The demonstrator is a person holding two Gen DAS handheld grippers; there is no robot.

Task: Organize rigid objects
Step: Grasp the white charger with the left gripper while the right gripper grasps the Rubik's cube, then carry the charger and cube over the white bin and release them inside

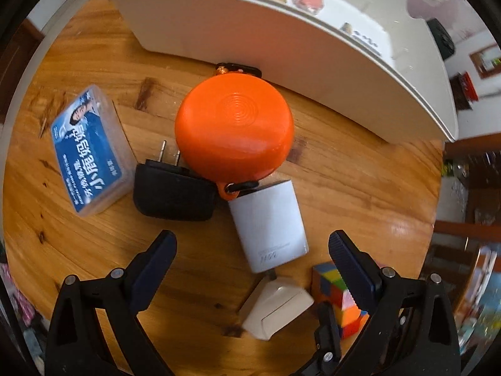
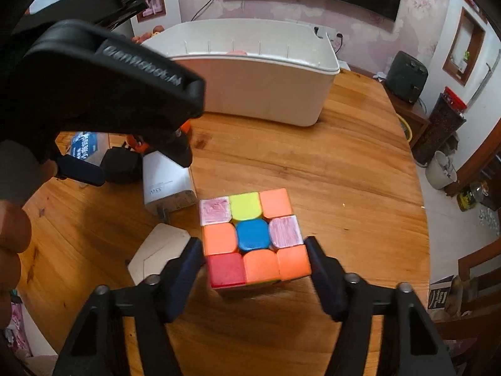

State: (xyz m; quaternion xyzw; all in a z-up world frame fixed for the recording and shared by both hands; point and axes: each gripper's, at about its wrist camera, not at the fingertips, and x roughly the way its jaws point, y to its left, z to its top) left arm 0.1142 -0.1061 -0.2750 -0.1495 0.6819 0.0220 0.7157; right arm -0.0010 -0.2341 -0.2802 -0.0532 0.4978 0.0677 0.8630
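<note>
Right gripper (image 2: 254,255) jaws flanking puzzle cube (image 2: 254,238), left gripper (image 1: 252,246) wide apart over white charger (image 1: 269,225)

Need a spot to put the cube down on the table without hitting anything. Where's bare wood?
Bare wood lies right of the cube, running out to the table edge and up to the white bin. Left is crowded: beige block, white charger, black plug, orange case.
</note>
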